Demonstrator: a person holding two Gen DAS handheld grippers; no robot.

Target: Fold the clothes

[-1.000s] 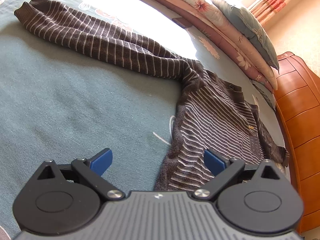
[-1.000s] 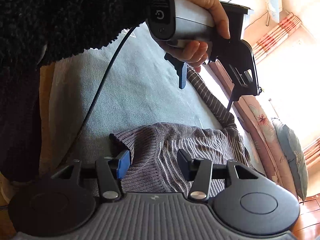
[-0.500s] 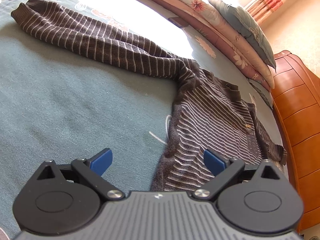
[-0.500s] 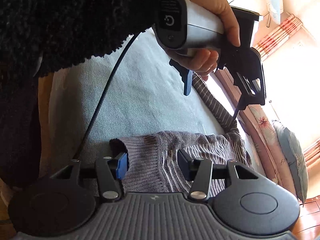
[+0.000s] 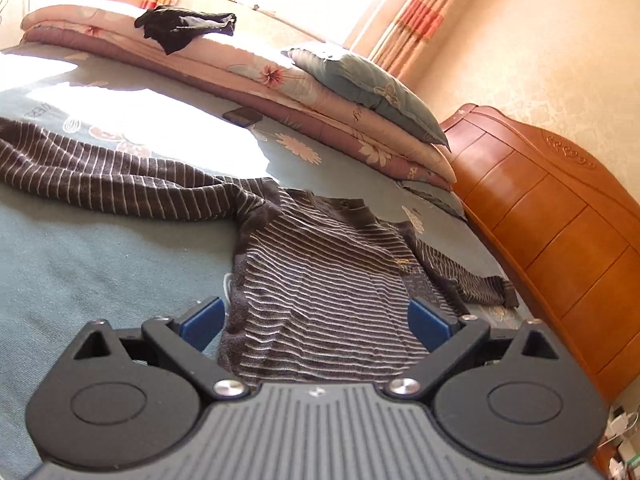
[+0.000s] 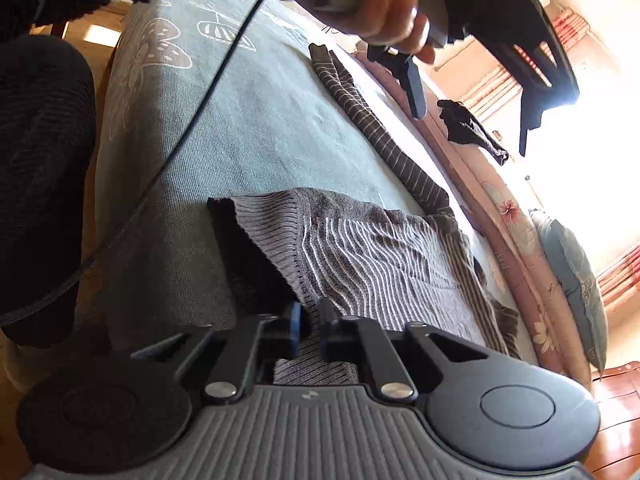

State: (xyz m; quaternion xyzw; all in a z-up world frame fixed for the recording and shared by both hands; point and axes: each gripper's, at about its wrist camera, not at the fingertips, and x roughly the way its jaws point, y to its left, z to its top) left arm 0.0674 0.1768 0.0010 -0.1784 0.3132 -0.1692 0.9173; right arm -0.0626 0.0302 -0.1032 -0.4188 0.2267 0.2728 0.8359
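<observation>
A brown sweater with thin white stripes lies flat on the teal bed sheet. One long sleeve stretches off to the left and the other sleeve lies to the right. My left gripper hovers open above the sweater's lower body, with nothing between its blue pads. In the right wrist view my right gripper is shut on the ribbed hem of the sweater near its corner. The left gripper shows there too, held high in a hand, open.
A folded floral quilt with a pillow and a black garment lines the far side. A dark phone lies on the sheet. The wooden headboard stands at the right. A black cable crosses the bed's near edge.
My right gripper has closed on the sweater's hem. The left gripper has risen and tilted up, so the quilt, window and curtains now show in its view.
</observation>
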